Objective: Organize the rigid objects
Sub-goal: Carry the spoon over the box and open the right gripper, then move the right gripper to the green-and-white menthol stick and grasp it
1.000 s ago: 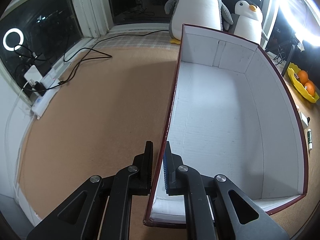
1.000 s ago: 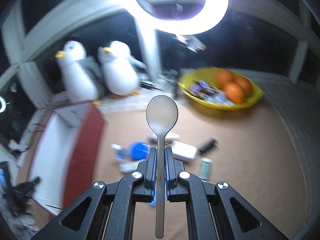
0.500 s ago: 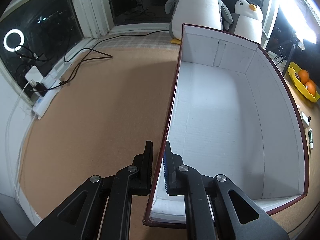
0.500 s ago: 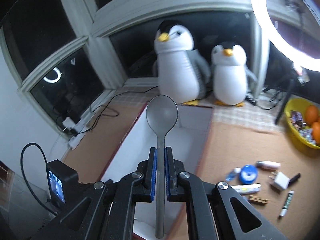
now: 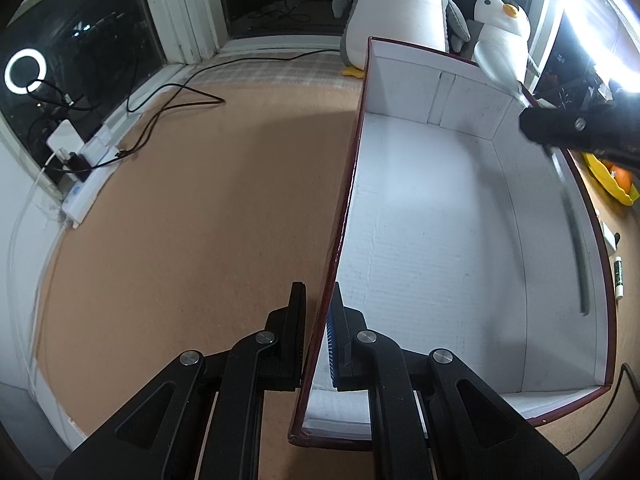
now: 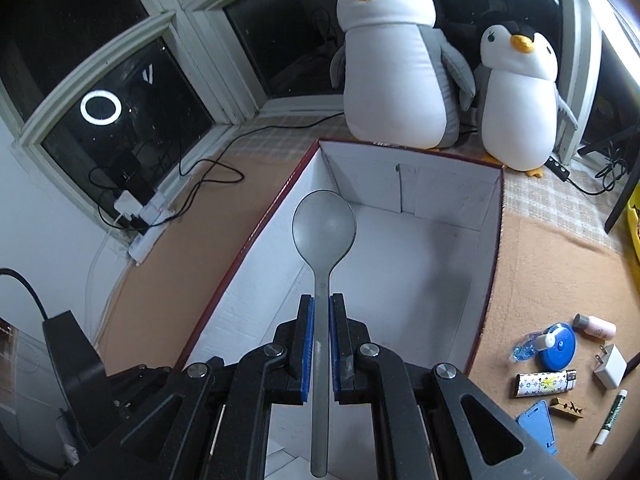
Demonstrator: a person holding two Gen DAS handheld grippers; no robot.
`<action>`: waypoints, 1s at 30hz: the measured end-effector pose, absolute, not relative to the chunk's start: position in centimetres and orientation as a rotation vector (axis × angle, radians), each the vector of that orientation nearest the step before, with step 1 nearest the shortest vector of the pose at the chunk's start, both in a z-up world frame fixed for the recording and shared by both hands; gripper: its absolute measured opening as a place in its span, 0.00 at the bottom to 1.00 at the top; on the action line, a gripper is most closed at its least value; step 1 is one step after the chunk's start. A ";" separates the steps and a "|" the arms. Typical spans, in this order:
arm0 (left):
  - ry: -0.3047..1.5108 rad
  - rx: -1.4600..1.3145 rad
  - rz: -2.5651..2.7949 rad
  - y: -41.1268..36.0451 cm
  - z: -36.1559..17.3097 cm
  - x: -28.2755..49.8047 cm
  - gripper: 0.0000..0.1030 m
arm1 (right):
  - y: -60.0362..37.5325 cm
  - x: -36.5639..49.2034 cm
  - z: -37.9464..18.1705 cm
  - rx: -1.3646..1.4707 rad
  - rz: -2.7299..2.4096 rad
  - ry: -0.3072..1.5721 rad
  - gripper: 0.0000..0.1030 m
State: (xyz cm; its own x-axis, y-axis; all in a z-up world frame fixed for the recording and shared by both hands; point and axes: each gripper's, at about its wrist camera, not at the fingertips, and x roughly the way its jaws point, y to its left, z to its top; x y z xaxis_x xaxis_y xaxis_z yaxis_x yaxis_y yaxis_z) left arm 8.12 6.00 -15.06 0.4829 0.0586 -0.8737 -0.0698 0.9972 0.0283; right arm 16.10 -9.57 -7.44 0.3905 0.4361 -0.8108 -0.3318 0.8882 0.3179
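Note:
A grey spoon [image 6: 324, 228] is clamped by its handle in my right gripper [image 6: 322, 304], bowl pointing forward. It hangs over the near end of a big box [image 6: 440, 184], white inside and dark red outside, with nothing in it. In the left wrist view my left gripper [image 5: 320, 300] is shut on the box's [image 5: 420, 92] left wall near its front corner, one finger outside and one inside. The right gripper [image 5: 560, 128] shows there as a blurred black shape above the box's right wall.
Loose items lie on the tan mat right of the box: a blue round case [image 6: 560, 346], a small pink bottle [image 6: 596, 326], a white charger [image 6: 610, 366], a lighter [image 6: 546, 384], a pen [image 6: 610, 416]. Two plush penguins [image 6: 396, 60] stand behind the box. A power strip with cables [image 6: 152, 216] lies at the left, and a yellow fruit bowl [image 5: 612, 176] at the right.
My right gripper has swung left with the spoon, from above the loose items and yellow bowl to over the box, entering the left wrist view. The left gripper has kept still on the wall.

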 end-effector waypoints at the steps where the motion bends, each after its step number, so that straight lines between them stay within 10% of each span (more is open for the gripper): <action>1: 1.065 -0.012 0.079 6.0 -15.1 8.1 0.08 | -9.5 16.2 -7.6 0.106 0.490 1.068 0.07; 6: 1.070 -0.004 0.086 5.9 -15.1 8.3 0.09 | -9.7 16.2 -7.6 0.088 0.474 1.056 0.35; 30: 1.111 0.076 0.041 5.5 -15.1 8.9 0.09 | -28.6 10.9 -8.0 0.229 0.051 1.019 0.35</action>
State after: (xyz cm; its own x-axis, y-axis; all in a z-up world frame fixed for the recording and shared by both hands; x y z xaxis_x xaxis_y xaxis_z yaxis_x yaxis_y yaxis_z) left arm 8.86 5.51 -15.07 0.4436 0.0711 -0.8934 0.0053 0.9966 0.0819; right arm 10.93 -28.58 -8.01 0.5253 0.1484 -0.8379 0.0646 0.9749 0.2131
